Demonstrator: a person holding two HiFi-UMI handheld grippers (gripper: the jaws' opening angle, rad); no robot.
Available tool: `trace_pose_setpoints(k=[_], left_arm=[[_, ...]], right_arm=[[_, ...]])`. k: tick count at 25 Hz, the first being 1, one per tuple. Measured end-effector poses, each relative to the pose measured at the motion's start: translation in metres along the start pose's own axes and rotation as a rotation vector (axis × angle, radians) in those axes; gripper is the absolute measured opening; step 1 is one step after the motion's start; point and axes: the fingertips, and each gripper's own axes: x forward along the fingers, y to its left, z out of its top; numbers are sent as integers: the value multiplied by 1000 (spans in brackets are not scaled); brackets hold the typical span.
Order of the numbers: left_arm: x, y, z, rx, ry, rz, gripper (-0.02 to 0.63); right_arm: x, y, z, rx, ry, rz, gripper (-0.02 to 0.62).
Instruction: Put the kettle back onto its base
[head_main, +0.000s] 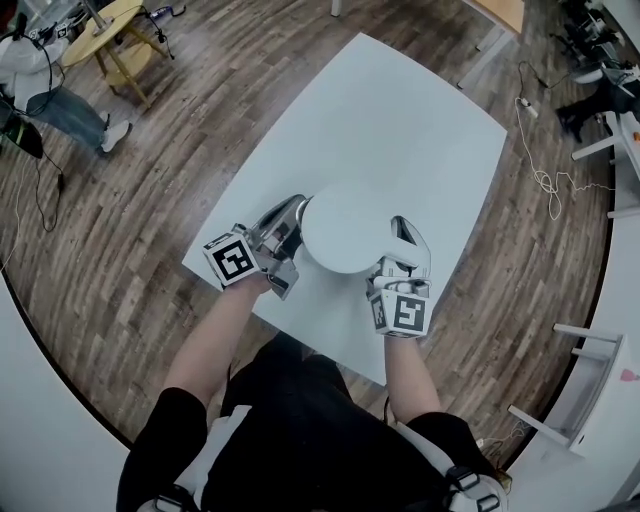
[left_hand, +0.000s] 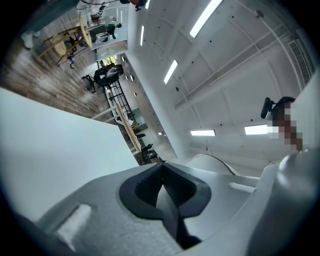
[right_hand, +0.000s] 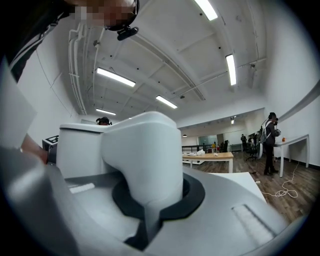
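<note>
Carry step: my right tool (head_main: 402, 230) pinches the kettle (head_main: 340, 230) by its handle, left tool (head_main: 293, 208) pressed together alongside; base unseen, so next I need a level set-down.

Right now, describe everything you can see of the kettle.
The kettle is plain white and smooth, like plastic, with a round flat top seen from above. It stands upright on the white table, near the person's edge. Its thick curved handle sits between the right gripper's jaws, which are closed on it. The left gripper, jaws shut, is by its other side; contact is unclear. No base can be made out.
</note>
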Motion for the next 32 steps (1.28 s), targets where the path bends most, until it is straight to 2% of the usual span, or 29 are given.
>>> trace_pose_setpoints(k=[3, 5, 8, 15, 21, 24, 26, 28, 32], left_arm=[[-11, 5, 1, -144, -105, 1, -2], [-23, 4, 5, -183, -164, 1, -2], [-45, -2, 9, -224, -252, -3, -2], [-95, -31, -2, -256, -383, -2, -2], [-126, -77, -20, -281, -458, -28, -2], [-138, -112, -41, -228, -410, -51, -2], [-144, -137, -61, -152, -347, -56, -2], [-153, -148, -75, -34, -288, -13, -2], [-175, -153, -68, 278, -202, 163, -1]], right_arm=[[-2, -4, -1, -6, 9, -18, 2], [-5, -6, 0, 0, 5, -20, -1], [-14, -13, -6, 17, 22, -19, 117], [-54, -6, -12, 27, 68, 31, 167], [-90, 5, 33, 30, 6, 102, 175], [-112, 13, 58, 63, -53, 128, 147], [-130, 24, 68, 109, -78, 157, 127], [-143, 39, 66, 139, -72, 202, 109], [-160, 64, 66, 158, -53, 289, 43]])
